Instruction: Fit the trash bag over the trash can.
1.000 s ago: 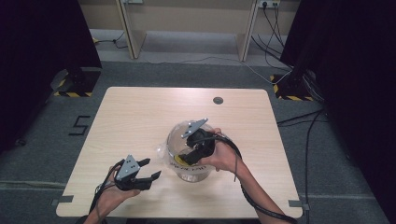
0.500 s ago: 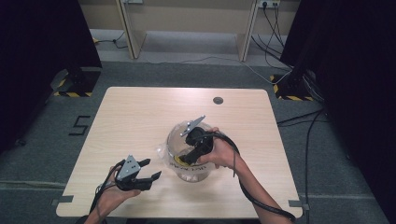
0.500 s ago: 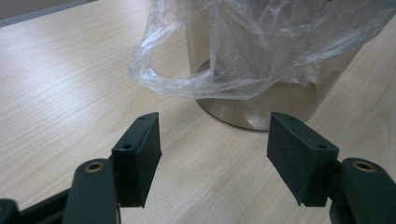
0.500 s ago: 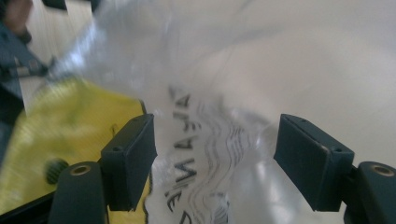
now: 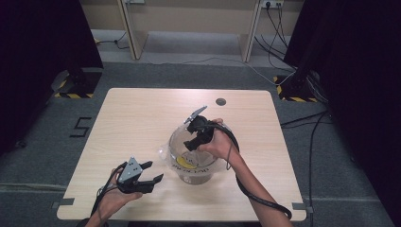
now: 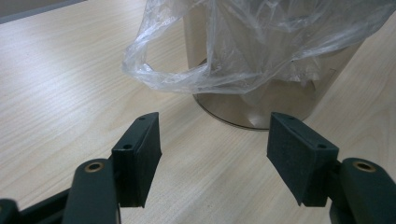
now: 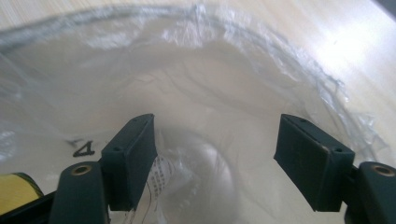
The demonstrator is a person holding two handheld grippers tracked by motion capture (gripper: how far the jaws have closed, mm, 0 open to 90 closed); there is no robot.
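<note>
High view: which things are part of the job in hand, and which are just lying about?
In the job:
- clear container, standing on the table
- plastic bag lining it, draped over its rim
- right gripper, open, inside the bag's mouth
- left gripper, open, beside the container, touching nothing

Lying about:
- dark round disc at the table's far edge
- floor cables

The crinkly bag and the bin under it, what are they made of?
The bag looks like thin clear plastic film: it wrinkles, shines and lets the bin show through. The bin seems to be smooth, see-through, brownish hard plastic, though it could be glass. Both stand on a pale wood-grain table.
</note>
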